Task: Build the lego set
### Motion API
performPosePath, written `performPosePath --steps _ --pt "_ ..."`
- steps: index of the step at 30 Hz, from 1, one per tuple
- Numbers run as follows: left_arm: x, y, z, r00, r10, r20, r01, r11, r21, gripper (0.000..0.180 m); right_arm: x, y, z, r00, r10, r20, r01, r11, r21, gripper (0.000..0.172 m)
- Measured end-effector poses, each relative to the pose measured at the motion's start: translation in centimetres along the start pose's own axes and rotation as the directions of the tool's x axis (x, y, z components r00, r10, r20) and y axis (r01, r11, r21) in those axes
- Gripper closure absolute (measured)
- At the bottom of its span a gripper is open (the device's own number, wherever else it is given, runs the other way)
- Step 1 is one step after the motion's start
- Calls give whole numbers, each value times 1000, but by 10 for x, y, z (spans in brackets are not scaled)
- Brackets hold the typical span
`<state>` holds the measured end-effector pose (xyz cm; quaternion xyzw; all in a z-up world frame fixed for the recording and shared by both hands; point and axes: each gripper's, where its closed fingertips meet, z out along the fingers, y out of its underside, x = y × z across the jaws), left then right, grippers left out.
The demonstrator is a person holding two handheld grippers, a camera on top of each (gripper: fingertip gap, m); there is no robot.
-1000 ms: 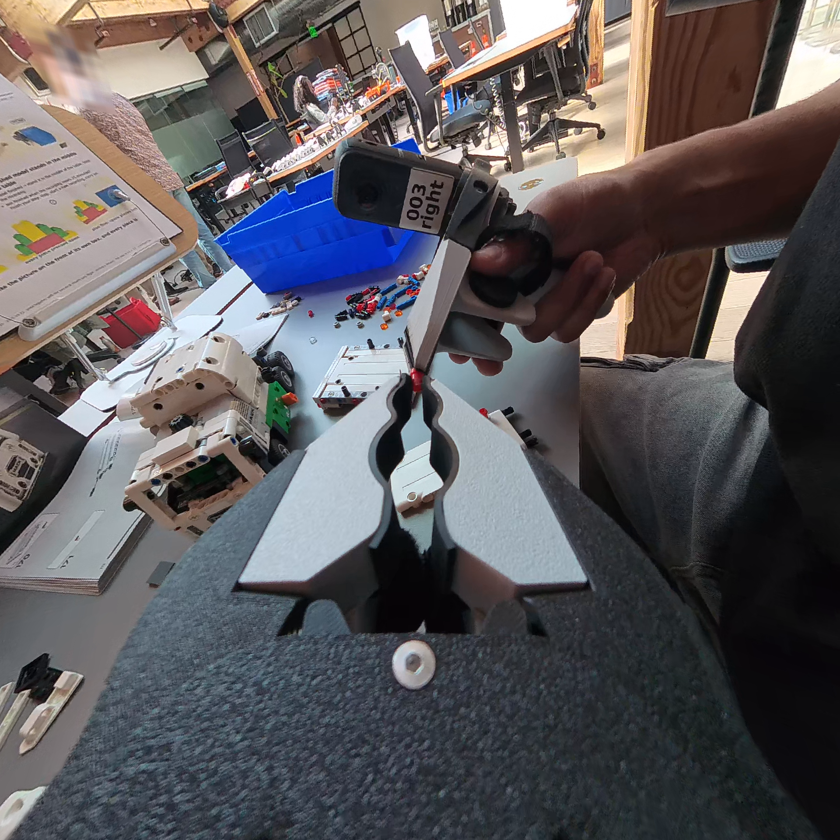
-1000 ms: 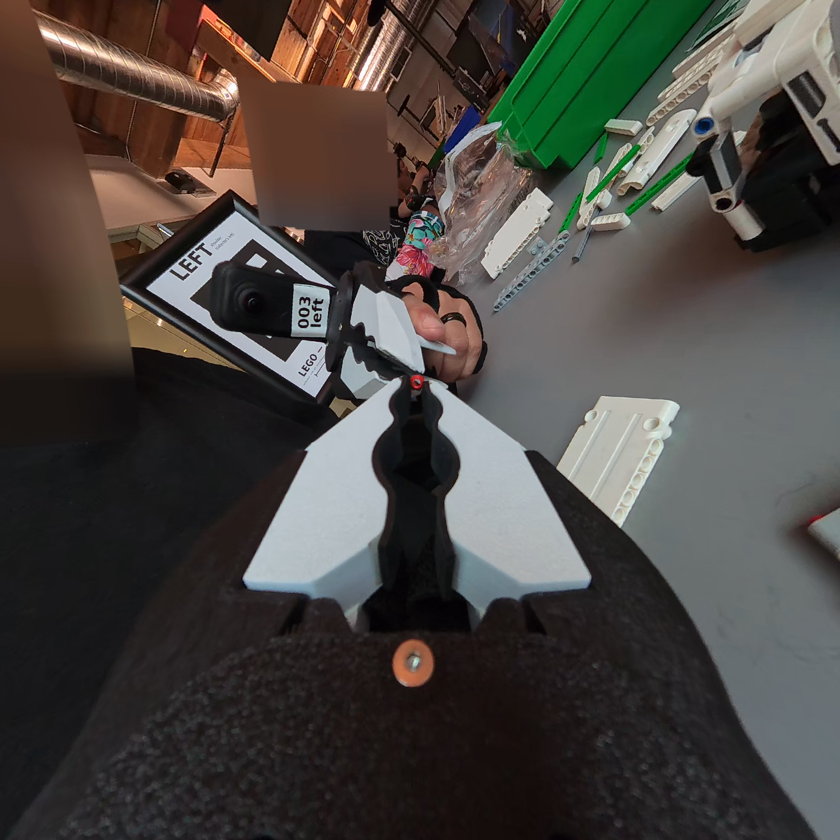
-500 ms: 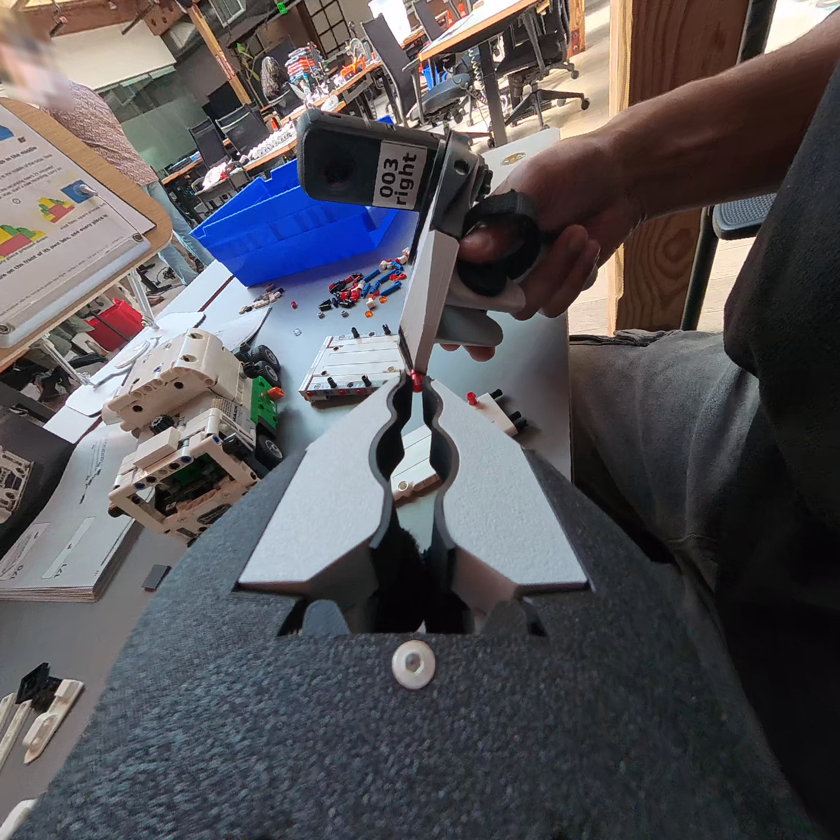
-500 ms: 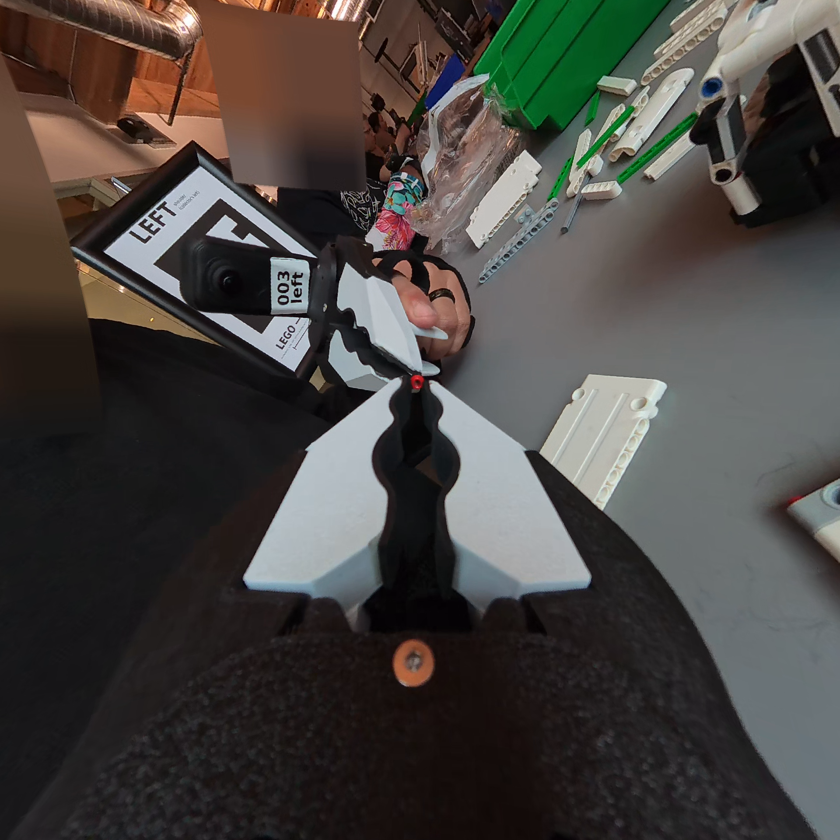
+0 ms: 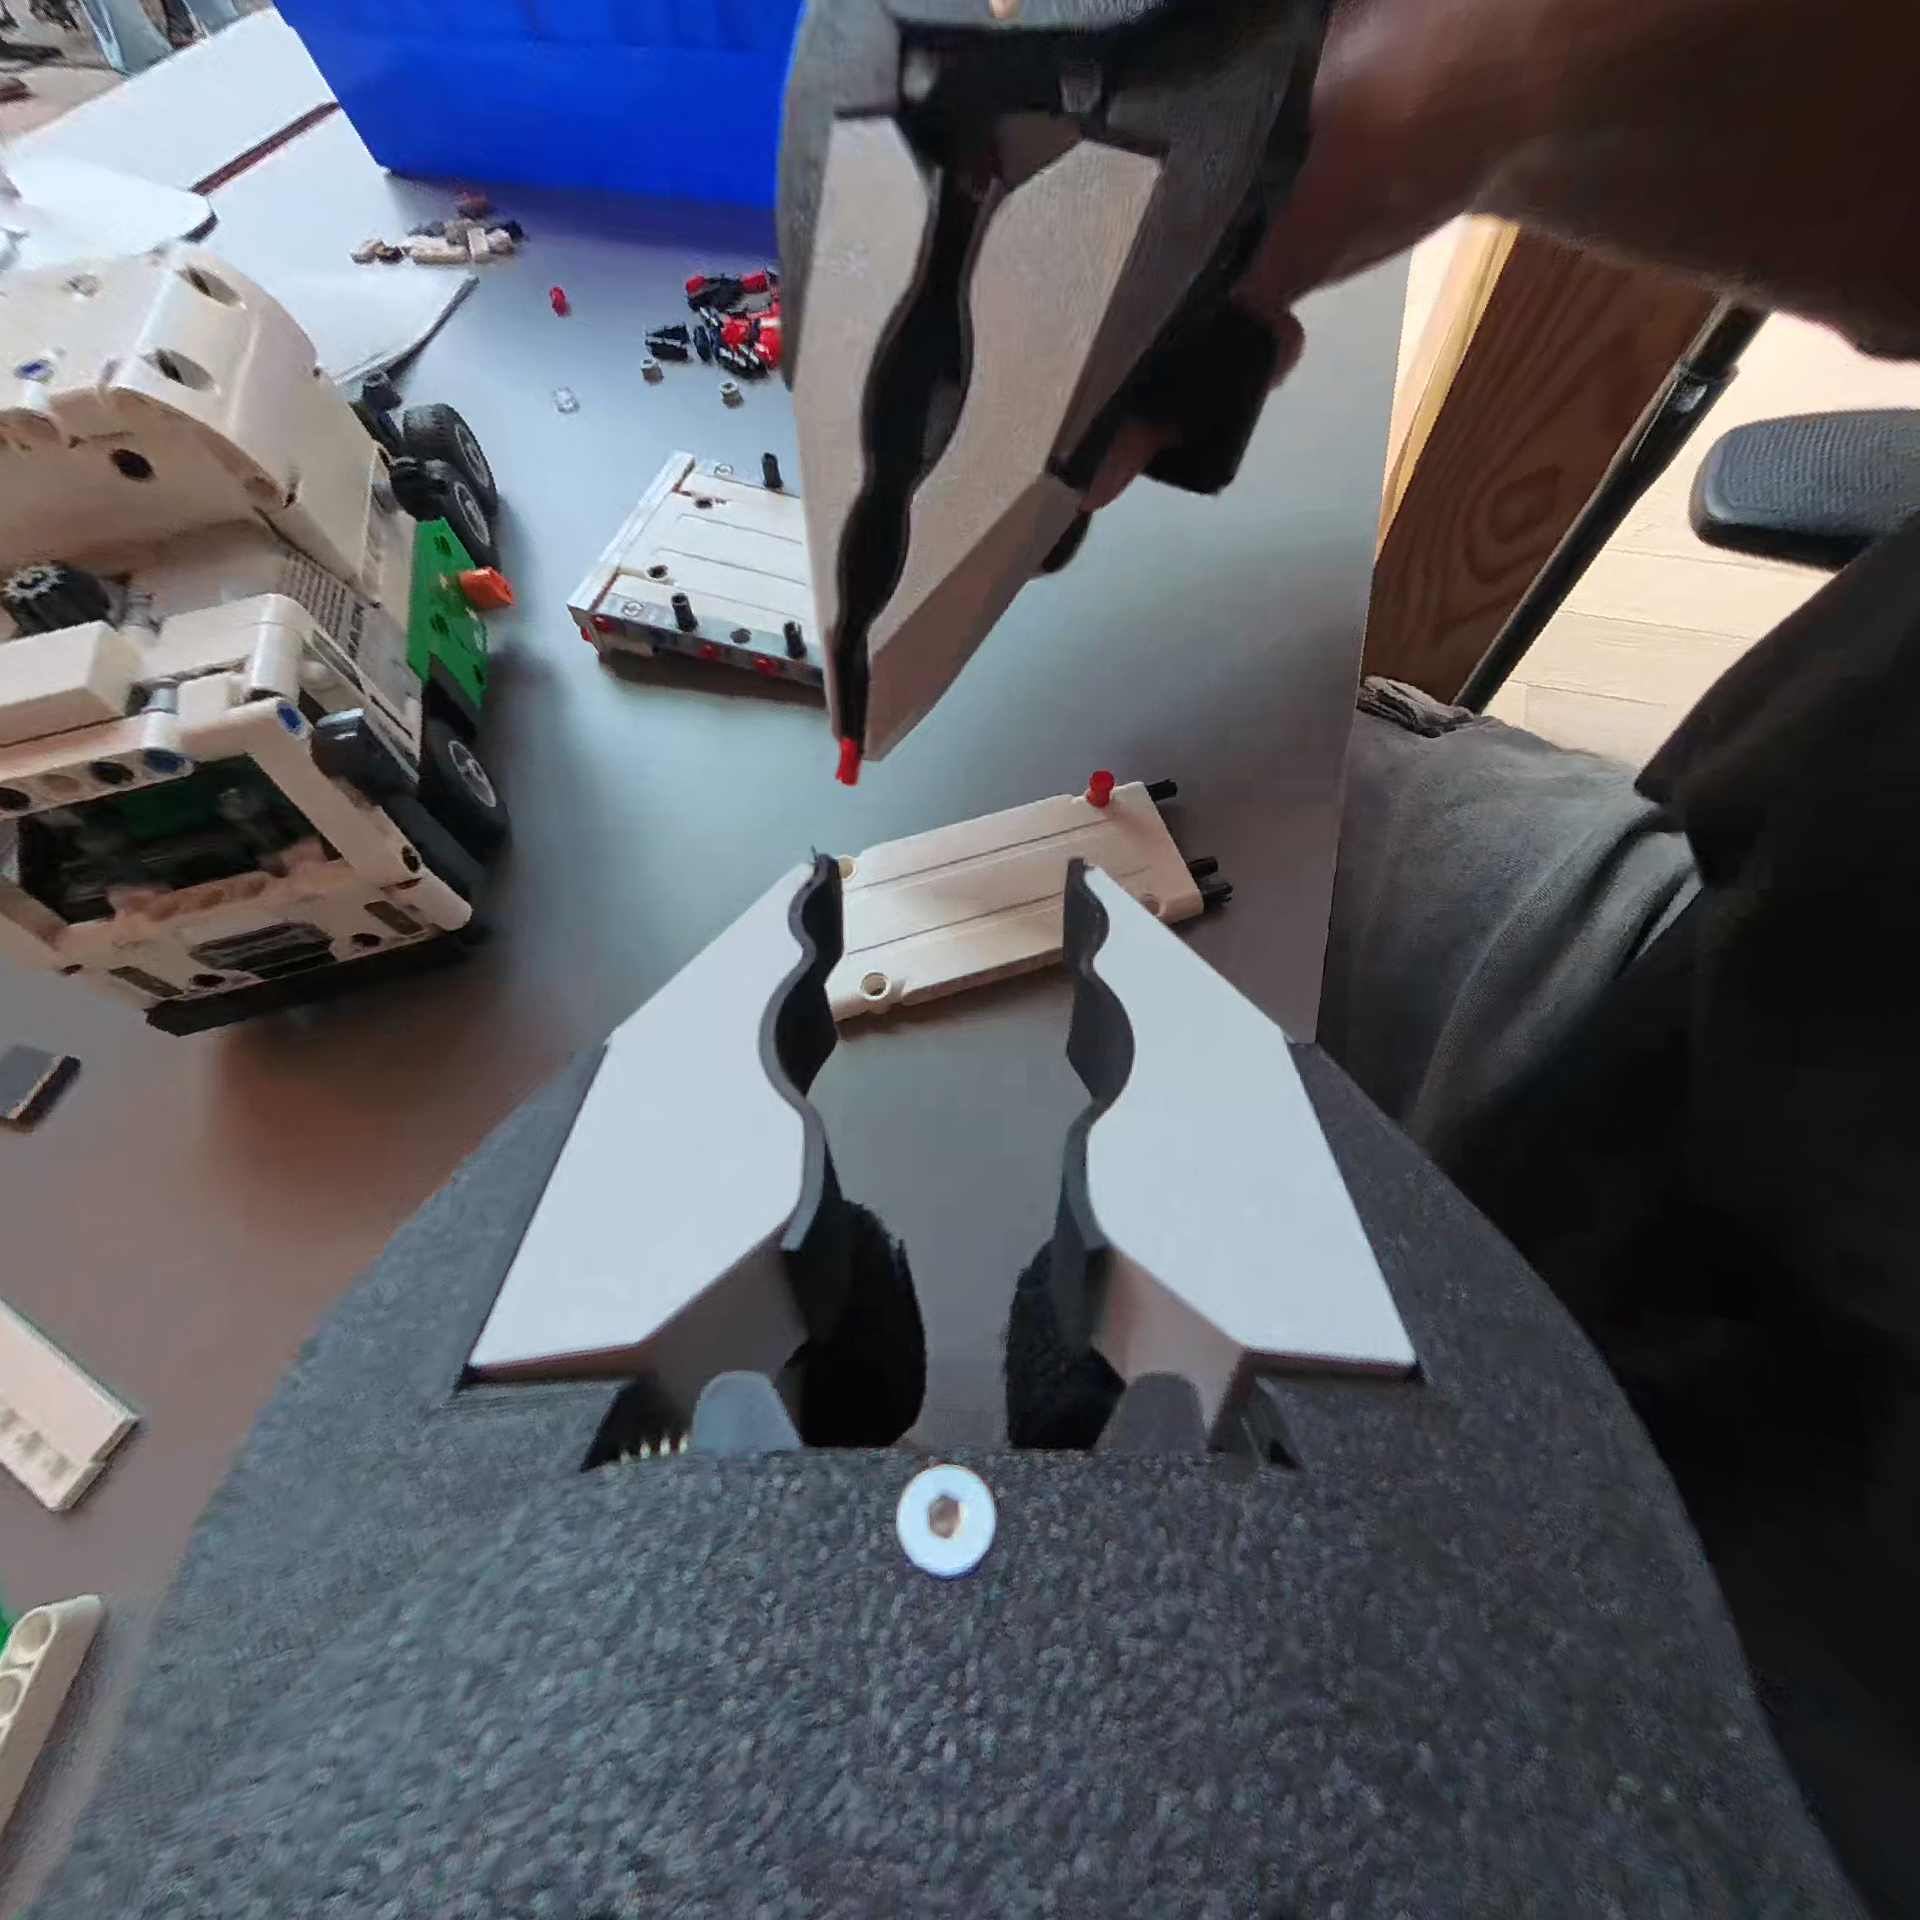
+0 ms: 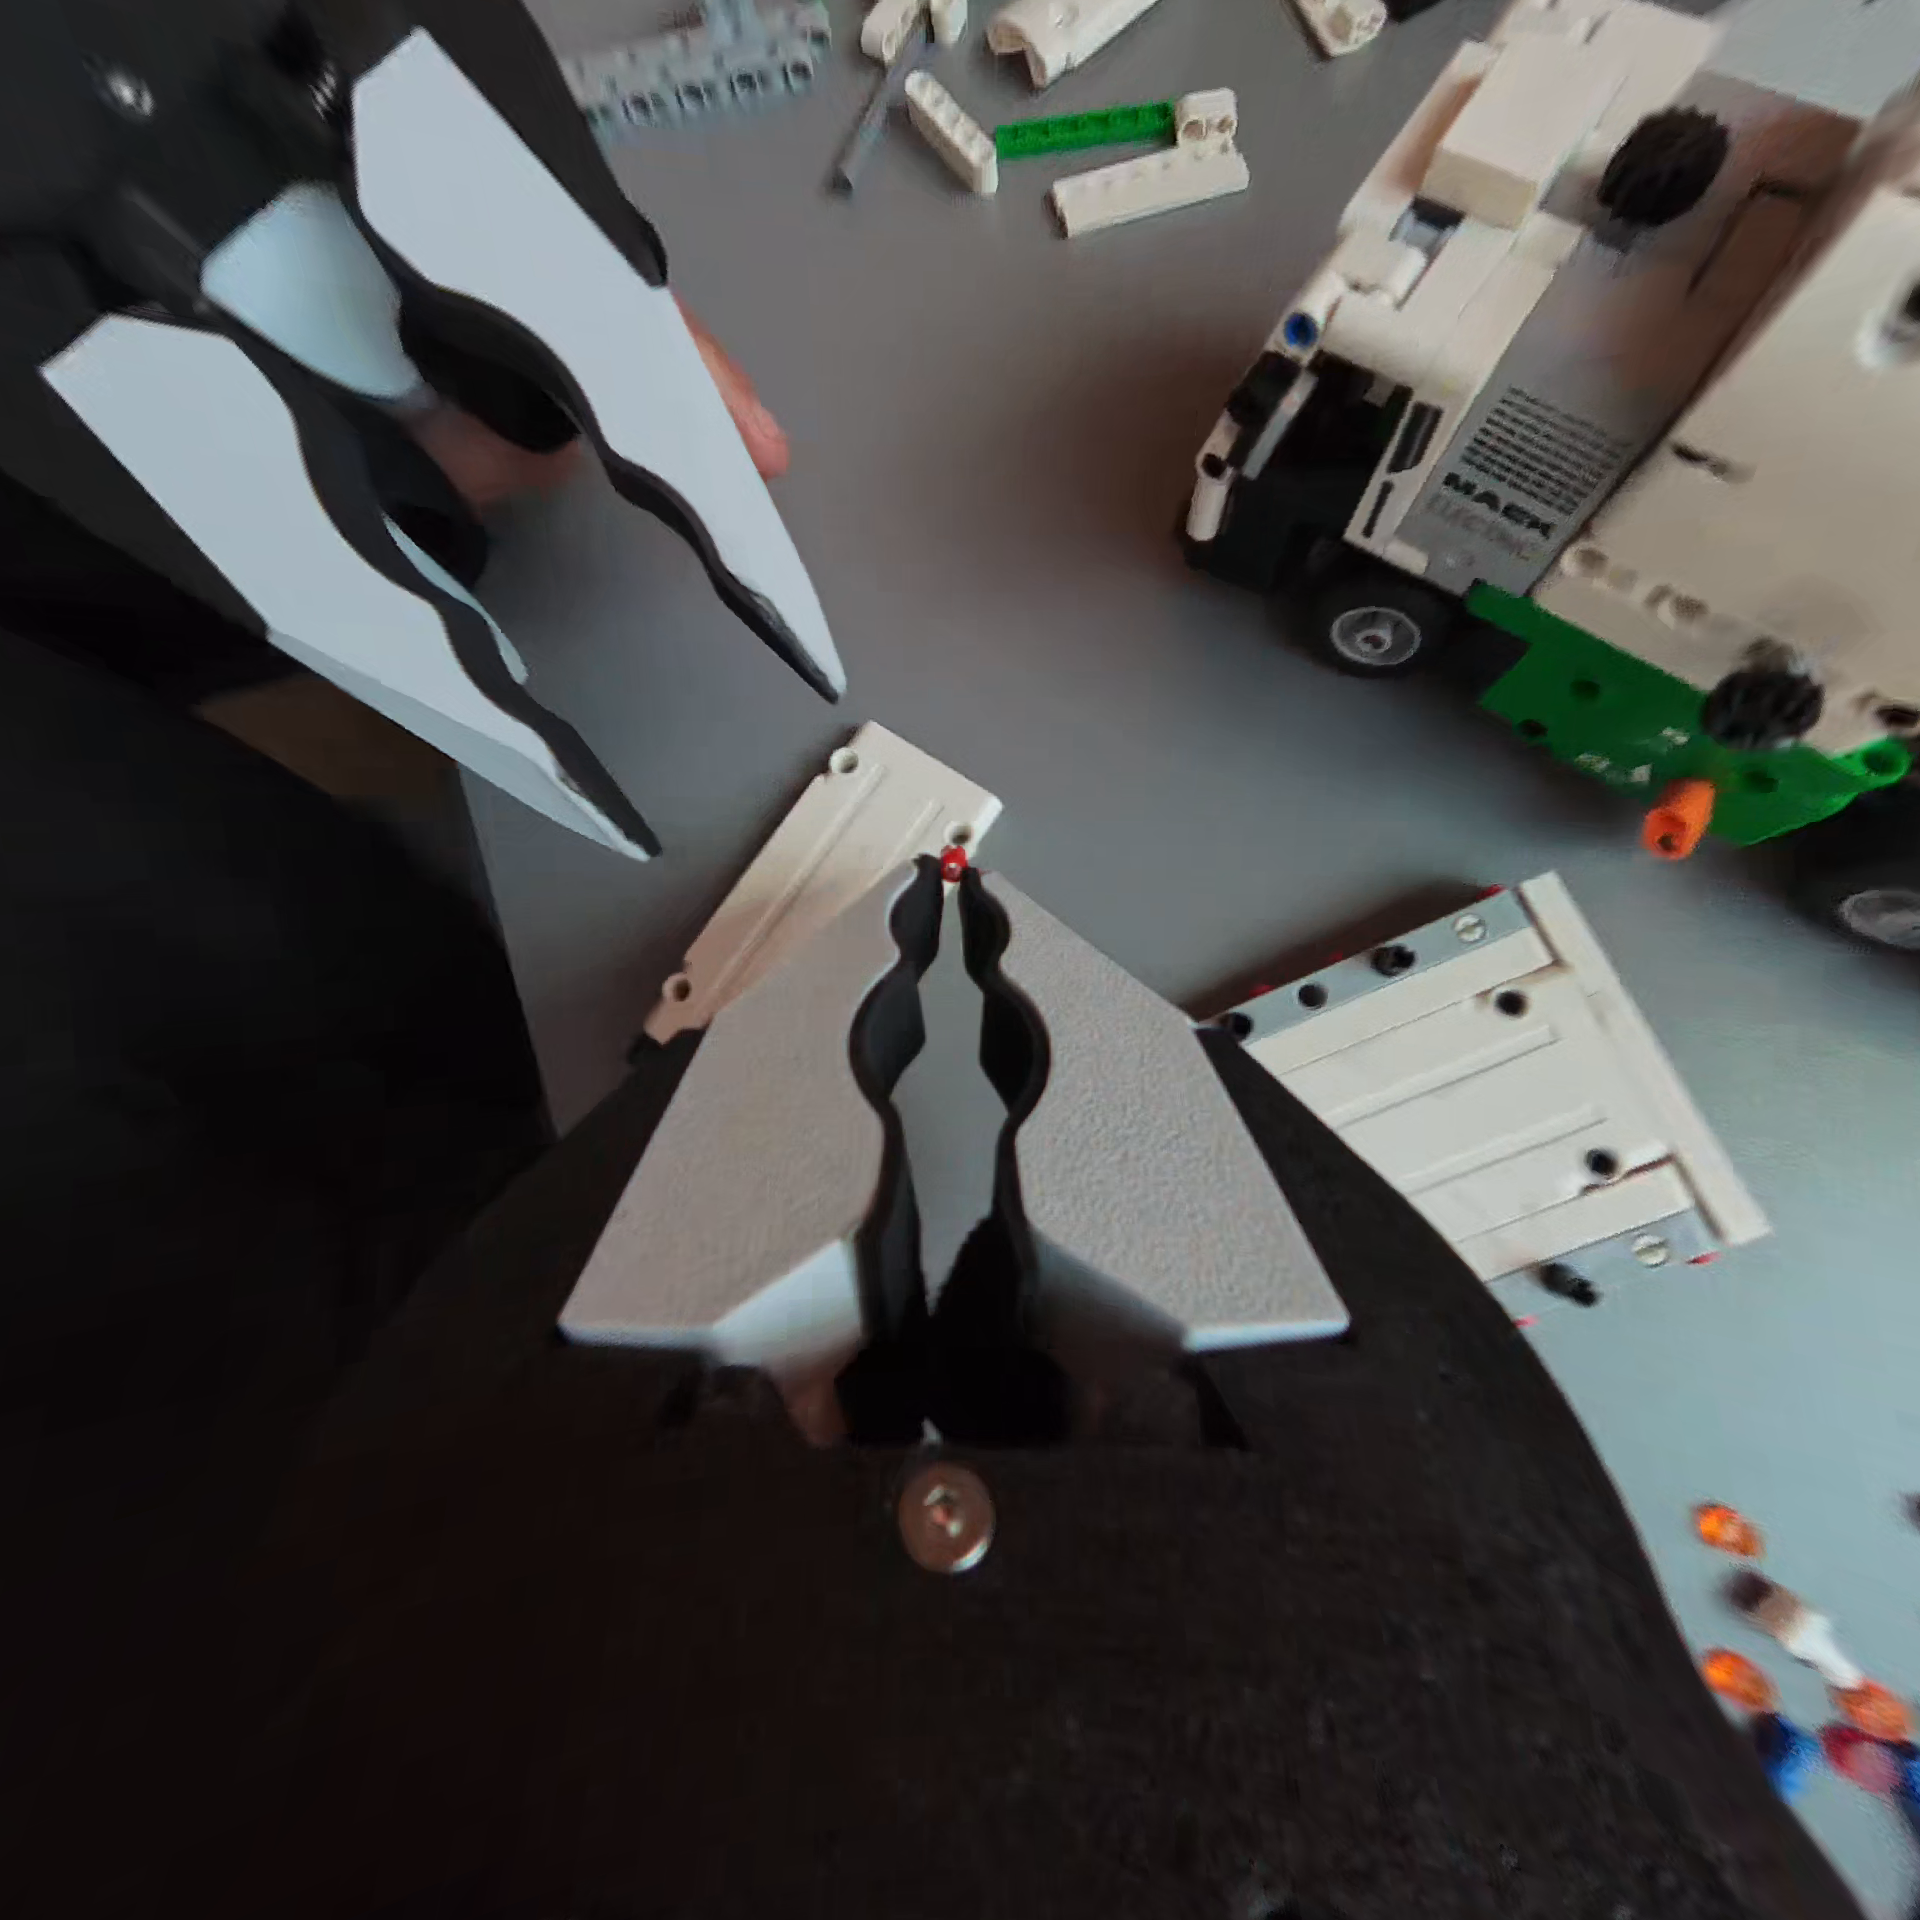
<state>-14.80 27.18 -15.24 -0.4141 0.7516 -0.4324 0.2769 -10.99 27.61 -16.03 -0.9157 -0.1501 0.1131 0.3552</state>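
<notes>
Right gripper (image 6: 951, 871): fingertips closed on small red pin (image 6: 952, 862), pin end protruding, poised just above corner hole of flat white panel (image 6: 831, 883). Left gripper (image 5: 948, 868): jaws wide apart, nothing gripped, held over same white panel at table edge. Larger white panel assembly (image 6: 1475, 1081) near, on grey table (image 6: 1091, 520). White-and-green truck model (image 6: 1621, 416) farther off. Blue bin (image 5: 540, 94) at rear.
</notes>
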Motion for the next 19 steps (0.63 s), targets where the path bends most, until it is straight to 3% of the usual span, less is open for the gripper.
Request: performPosePath --steps 6,11,19 --pt "-9 20 14 999 37 -7 -38 989 -144 133 4 -2 11 966 -249 67 257 943 -213 170" --pt "-6 24 18 999 51 -17 -53 983 -174 139 3 5 19 939 -314 141 344 883 -321 170" --pt "-5 24 18 998 56 -22 -59 983 -175 149 5 4 24 924 -337 180 381 841 -384 169"
